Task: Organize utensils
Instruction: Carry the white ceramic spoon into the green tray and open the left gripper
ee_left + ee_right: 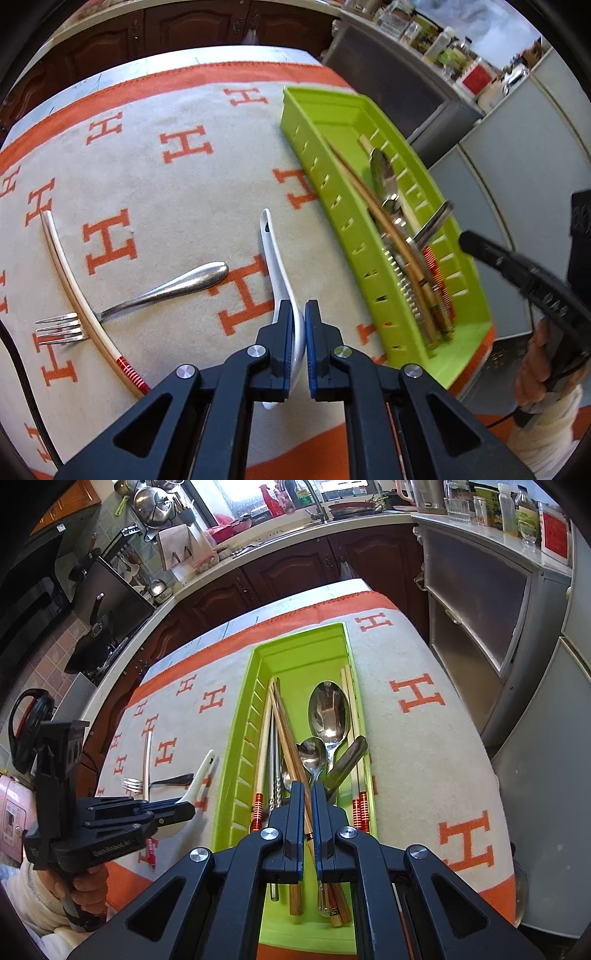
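fingers of the left gripper (305, 332) are pinched shut on the white ceramic soup spoon (275, 266), gripping the bowl end near its rim while the long handle points away across the orange-and-cream patterned cloth (177, 184) that covers the surface. the spoon still looks to rest on the cloth, so the step in hand is judged to be the lift and carry into the tray.

going left to right in the left wrist view: a pale chopstick with a red-banded end (79, 302) lies across the neck of a steel fork (147, 295), touching it, with the fork's tines to its left. the ceramic spoon comes next, apart from both. further right sits the long lime-green plastic tray (332, 210), already holding chopsticks and metal spoons.

to do this well, lift straight up before moving sideways, so the glazed bowl does not slip in a grip on a curved, slick edge. keep the spoon level; its handle overhangs far in front and could swing. clear the tray's near wall fully, then lay the spoon lengthwise along the tray, where bare floor shows at the far end.

the right gripper (306, 805) hangs over the tray with its fingers nearly together; a brown chopstick (291, 738) runs through the narrow gap, and it is hard to say whether they press on it. it should pull clear before the spoon arrives, as the two would crowd the same narrow space.
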Motion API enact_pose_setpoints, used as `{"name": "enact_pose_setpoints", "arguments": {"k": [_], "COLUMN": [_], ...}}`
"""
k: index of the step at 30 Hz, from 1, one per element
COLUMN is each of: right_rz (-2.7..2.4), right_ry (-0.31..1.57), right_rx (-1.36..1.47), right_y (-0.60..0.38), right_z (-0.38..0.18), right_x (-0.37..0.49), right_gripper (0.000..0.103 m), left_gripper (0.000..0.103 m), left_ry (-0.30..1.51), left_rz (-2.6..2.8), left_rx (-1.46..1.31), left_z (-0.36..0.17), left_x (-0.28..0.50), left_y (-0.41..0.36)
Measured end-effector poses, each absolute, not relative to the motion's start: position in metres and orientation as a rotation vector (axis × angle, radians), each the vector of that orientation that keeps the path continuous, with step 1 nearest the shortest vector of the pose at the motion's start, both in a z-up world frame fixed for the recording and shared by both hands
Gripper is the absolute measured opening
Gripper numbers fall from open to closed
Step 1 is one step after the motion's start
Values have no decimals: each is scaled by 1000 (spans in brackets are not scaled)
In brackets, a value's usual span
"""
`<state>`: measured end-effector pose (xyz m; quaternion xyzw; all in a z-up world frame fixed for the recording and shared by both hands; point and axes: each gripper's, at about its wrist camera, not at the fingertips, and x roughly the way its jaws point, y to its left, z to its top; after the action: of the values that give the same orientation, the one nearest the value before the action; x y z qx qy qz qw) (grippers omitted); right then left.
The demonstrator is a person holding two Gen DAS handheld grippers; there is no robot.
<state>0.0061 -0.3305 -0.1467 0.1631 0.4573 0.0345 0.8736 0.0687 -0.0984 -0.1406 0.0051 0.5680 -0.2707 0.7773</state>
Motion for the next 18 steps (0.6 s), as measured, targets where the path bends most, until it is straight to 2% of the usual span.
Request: {"name": "enact_pose_setpoints", "arguments": {"k": [6,10,18], "right_rz": [69,45,-27], "right_ry": [932,902,848], "right_rx": [379,424,518], "right_y": [-333,-338,-364], "right_z": [-139,-130,-114], "right_x": [0,-6,-21], "right_gripper": [4,4,4], "left_gripper": [4,4,4], "left_ry": [1169,1158,1220], "left_rz": [-601,-588,-497], "left_rx": [-76,-101,-70], "left_z": [-93,-79,-117], "left_x": [68,79,111], "left_y": [-111,-140,-202]}}
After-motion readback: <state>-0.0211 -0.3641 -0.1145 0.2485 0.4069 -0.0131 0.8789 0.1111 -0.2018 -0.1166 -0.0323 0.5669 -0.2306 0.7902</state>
